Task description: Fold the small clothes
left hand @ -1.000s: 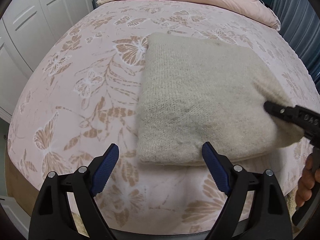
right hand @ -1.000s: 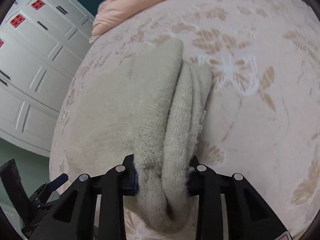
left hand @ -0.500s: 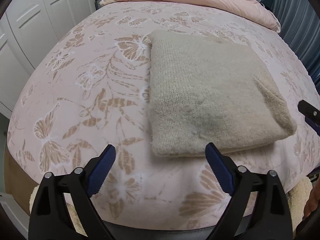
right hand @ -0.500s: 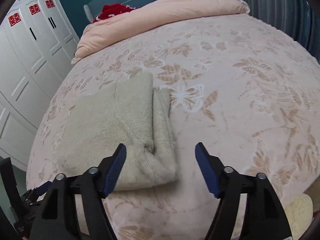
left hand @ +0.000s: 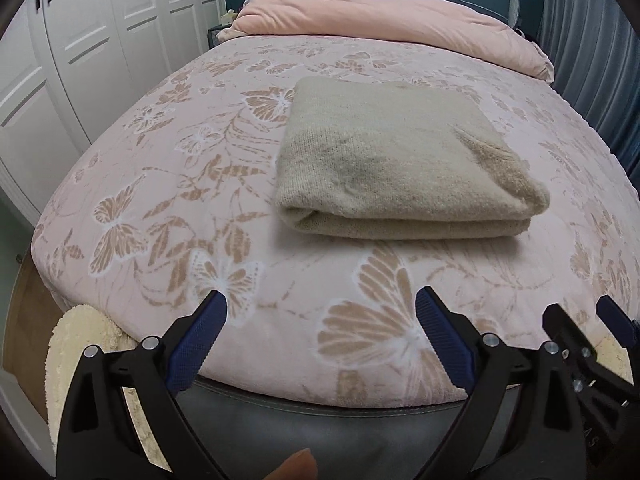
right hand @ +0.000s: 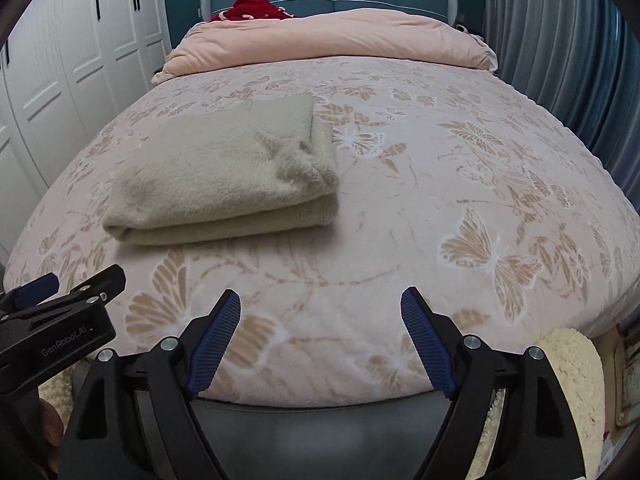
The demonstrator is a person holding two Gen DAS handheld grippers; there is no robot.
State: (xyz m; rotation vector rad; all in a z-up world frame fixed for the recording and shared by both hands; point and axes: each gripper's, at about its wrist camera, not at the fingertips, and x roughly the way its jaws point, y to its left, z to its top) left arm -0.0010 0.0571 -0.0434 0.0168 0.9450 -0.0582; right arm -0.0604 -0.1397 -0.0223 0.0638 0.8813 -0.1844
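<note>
A beige knit sweater [left hand: 400,168] lies folded into a thick rectangle on the pink butterfly-print bed [left hand: 180,208]; it also shows in the right wrist view [right hand: 224,180], left of centre. My left gripper [left hand: 320,312] is open and empty, held back over the bed's foot edge, well short of the sweater. My right gripper [right hand: 320,308] is open and empty, also at the foot edge, to the right of the sweater. Each gripper shows at the edge of the other's view.
A pink duvet [right hand: 328,40] is bunched at the head of the bed with a red item [right hand: 252,8] behind it. White wardrobe doors [left hand: 80,40] stand left, blue curtains [right hand: 560,40] right. A cream fluffy rug [left hand: 80,344] lies on the floor below the foot edge.
The right gripper let go of the sweater's folded edge and opened. Both grippers drew back from the sweater to the foot of the bed. The sweater stays folded.
</note>
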